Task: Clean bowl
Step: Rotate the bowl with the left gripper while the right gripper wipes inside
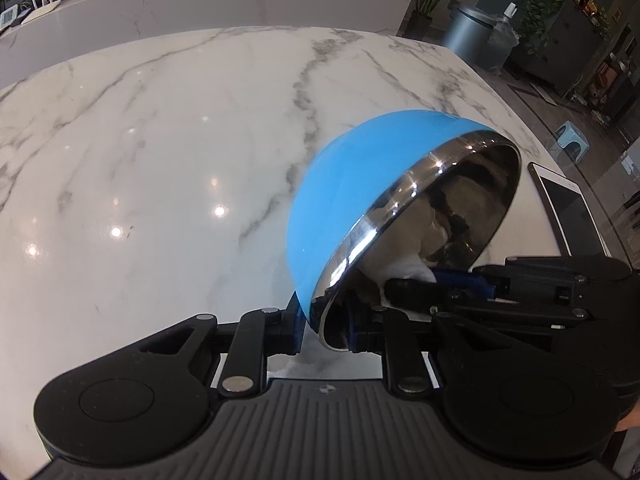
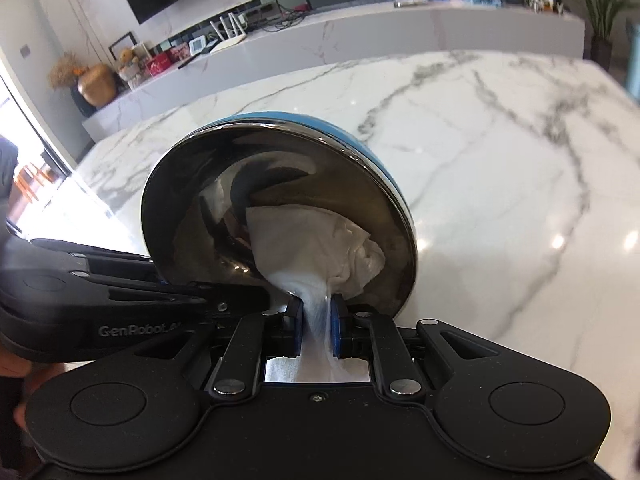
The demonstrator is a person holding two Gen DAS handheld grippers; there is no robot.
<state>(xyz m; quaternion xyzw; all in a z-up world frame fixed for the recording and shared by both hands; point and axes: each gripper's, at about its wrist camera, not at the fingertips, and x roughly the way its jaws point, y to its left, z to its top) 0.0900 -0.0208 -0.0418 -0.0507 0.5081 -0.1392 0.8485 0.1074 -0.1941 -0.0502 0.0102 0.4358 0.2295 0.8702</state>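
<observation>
Your left tool (image 1: 324, 330) clamps the rim of the tilted blue-outside, shiny steel bowl (image 1: 352, 184) above the white marble table (image 1: 160, 140); your right tool (image 2: 316, 322) pinches a crumpled white tissue (image 2: 316, 240) against the bowl's inside.

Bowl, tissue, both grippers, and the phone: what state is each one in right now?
Bowl: tipped on edge, lifted, rim clamped.
Tissue: crumpled, pressed against the bowl's inside.
Left gripper: shut on the bowl's rim.
Right gripper: shut on the tissue.
Phone: lying flat on the table, screen dark.
</observation>
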